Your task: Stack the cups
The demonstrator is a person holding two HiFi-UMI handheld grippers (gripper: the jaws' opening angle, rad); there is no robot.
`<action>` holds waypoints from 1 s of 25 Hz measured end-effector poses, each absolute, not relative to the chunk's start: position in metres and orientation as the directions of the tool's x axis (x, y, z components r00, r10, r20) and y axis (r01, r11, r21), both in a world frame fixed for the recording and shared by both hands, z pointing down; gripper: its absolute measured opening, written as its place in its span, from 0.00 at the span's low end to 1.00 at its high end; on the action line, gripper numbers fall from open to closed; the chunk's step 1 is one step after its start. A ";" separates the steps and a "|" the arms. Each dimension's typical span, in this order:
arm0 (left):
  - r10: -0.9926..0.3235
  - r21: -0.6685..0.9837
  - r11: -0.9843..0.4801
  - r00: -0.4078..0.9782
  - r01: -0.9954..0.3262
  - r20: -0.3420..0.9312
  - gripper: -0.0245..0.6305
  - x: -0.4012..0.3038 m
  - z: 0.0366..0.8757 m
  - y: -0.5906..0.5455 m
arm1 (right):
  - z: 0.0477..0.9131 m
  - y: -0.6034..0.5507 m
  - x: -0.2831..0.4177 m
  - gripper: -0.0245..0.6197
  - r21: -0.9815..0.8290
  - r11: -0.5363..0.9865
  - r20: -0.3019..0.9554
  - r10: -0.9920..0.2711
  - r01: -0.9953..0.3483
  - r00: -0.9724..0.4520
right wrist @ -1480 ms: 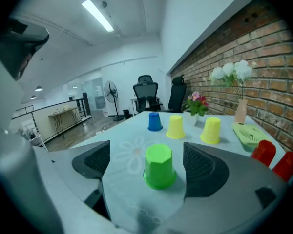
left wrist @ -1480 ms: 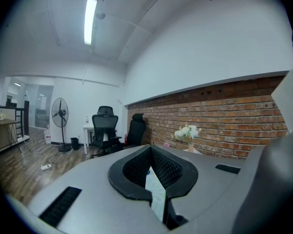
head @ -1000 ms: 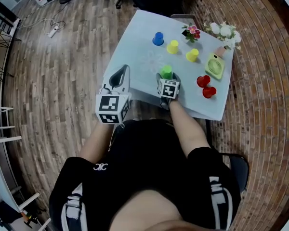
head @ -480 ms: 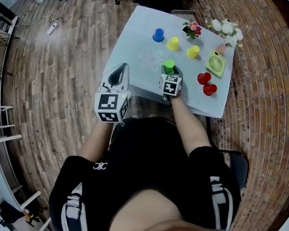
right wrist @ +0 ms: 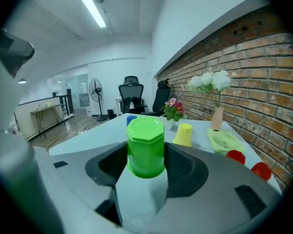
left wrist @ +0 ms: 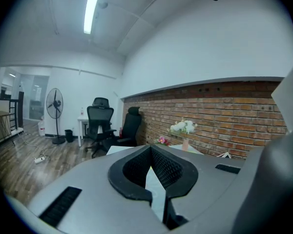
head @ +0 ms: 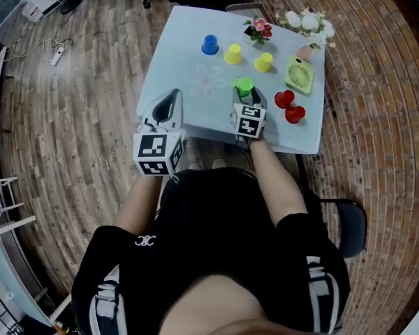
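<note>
Holding a green cup (head: 243, 85) upside down, axis upright, over the worktop (head: 195, 82), the right hand-held gripper (head: 245, 96) just clamped onto it. Yellow cup (head: 263, 62) sits ahead, slightly right. Left hand-held gripper (head: 173, 96), clenched empty, is farther.

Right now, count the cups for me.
6: blue cup, yellow cup and second yellow cup far side; red cup, second red cup right; green cup in right tongs.
</note>
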State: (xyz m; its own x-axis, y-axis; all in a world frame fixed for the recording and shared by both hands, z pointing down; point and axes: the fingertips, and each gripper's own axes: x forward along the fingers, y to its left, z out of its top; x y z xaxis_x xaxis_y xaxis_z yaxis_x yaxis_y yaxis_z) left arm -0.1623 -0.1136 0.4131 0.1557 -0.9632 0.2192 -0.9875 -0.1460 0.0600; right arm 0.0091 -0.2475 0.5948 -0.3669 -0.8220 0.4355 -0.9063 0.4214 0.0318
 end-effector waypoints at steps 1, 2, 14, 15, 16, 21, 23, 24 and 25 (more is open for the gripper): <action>-0.961 0.062 -0.155 0.165 -0.986 0.220 0.04 -0.160 0.414 -0.115 | 0.596 -0.246 0.014 0.40 0.034 0.413 0.439 -0.824 -0.910 -0.358; -0.959 0.065 -0.164 0.174 -0.984 0.222 0.04 -0.157 0.415 -0.115 | 0.598 -0.244 0.019 0.40 0.035 0.404 0.443 -0.826 -0.914 -0.348; -0.918 0.119 -0.248 0.273 -0.961 0.289 0.04 -0.130 0.448 -0.108 | 0.635 -0.193 0.046 0.40 0.052 0.377 0.525 -0.798 -0.925 -0.296; -0.915 0.121 -0.250 0.276 -0.960 0.296 0.04 -0.129 0.451 -0.107 | 0.639 -0.188 0.046 0.40 0.054 0.379 0.532 -0.794 -0.924 -0.295; -0.912 0.124 -0.252 0.278 -0.960 0.302 0.04 -0.129 0.453 -0.105 | 0.642 -0.184 0.044 0.40 0.053 0.382 0.538 -0.789 -0.923 -0.296; -0.907 0.129 -0.250 0.279 -0.960 0.314 0.04 -0.134 0.460 -0.095 | 0.652 -0.167 0.027 0.40 0.053 0.413 0.553 -0.771 -0.909 -0.318; -0.909 0.128 -0.245 0.273 -0.961 0.314 0.04 -0.137 0.461 -0.091 | 0.654 -0.162 0.018 0.40 0.053 0.432 0.556 -0.762 -0.901 -0.333; -0.910 0.128 -0.241 0.270 -0.962 0.315 0.04 -0.140 0.462 -0.089 | 0.654 -0.159 0.012 0.40 0.051 0.442 0.556 -0.757 -0.896 -0.342; -0.910 0.128 -0.237 0.266 -0.963 0.317 0.04 -0.142 0.462 -0.086 | 0.653 -0.156 0.006 0.40 0.048 0.452 0.557 -0.752 -0.891 -0.352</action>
